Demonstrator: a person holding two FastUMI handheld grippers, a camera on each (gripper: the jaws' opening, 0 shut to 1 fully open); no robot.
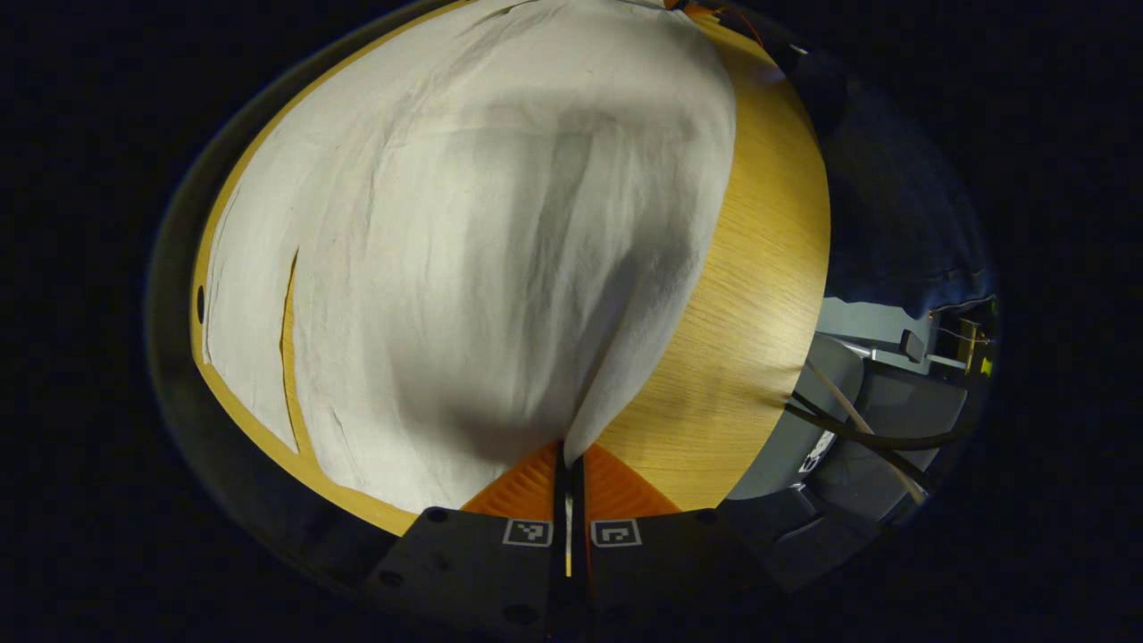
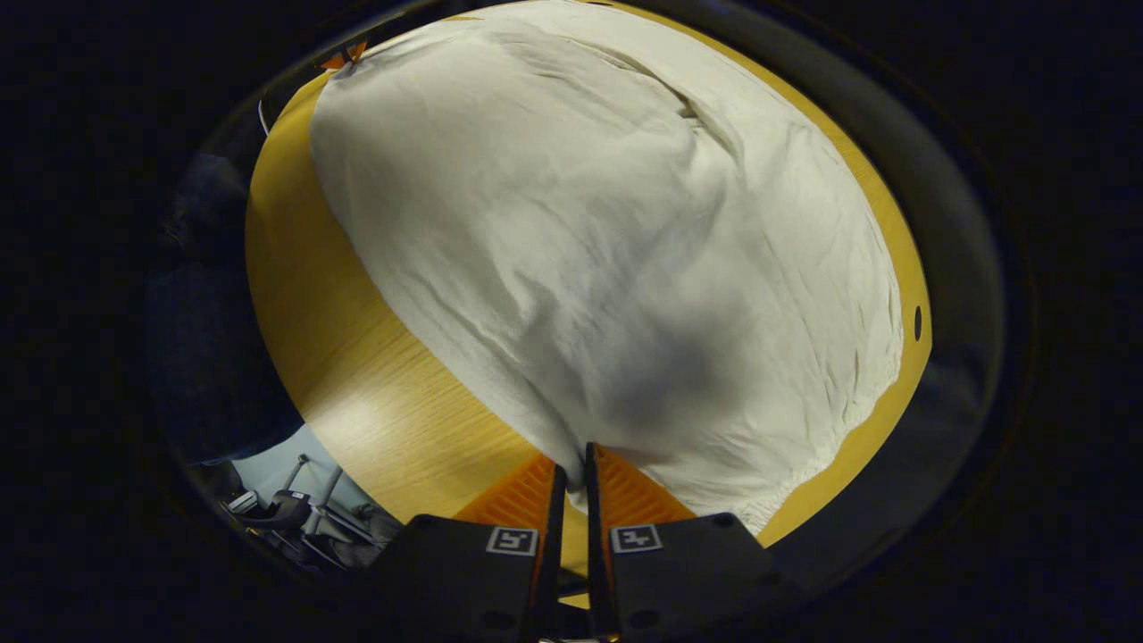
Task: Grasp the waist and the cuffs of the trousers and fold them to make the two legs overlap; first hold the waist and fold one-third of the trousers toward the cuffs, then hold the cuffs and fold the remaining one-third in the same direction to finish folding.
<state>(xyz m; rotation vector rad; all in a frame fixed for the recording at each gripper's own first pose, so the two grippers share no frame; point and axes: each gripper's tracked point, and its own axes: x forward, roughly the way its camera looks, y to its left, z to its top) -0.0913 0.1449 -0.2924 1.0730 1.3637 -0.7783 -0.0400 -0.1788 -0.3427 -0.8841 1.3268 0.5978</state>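
Note:
White trousers (image 1: pixel 500 268) lie spread over a wooden table (image 1: pixel 750 339), and one edge rises in a fold to my left gripper (image 1: pixel 569 455), which is shut on the cloth. A narrow gap (image 1: pixel 287 357) between two layers shows wood at the left. In the right gripper view the trousers (image 2: pixel 607 250) cover most of the table (image 2: pixel 357 375). My right gripper (image 2: pixel 571 469) is shut on a pinch of the fabric edge, lifted slightly off the wood. A gathered hem (image 2: pixel 786 491) lies just right of it. The far end of the cloth is raised near the top left.
The table's edge curves close on the right of the left gripper view, with grey floor, cables (image 1: pixel 857 429) and equipment beyond. A chair base (image 2: pixel 286 509) stands on the floor at the lower left of the right gripper view. A small dark hole (image 2: pixel 917 323) marks the tabletop.

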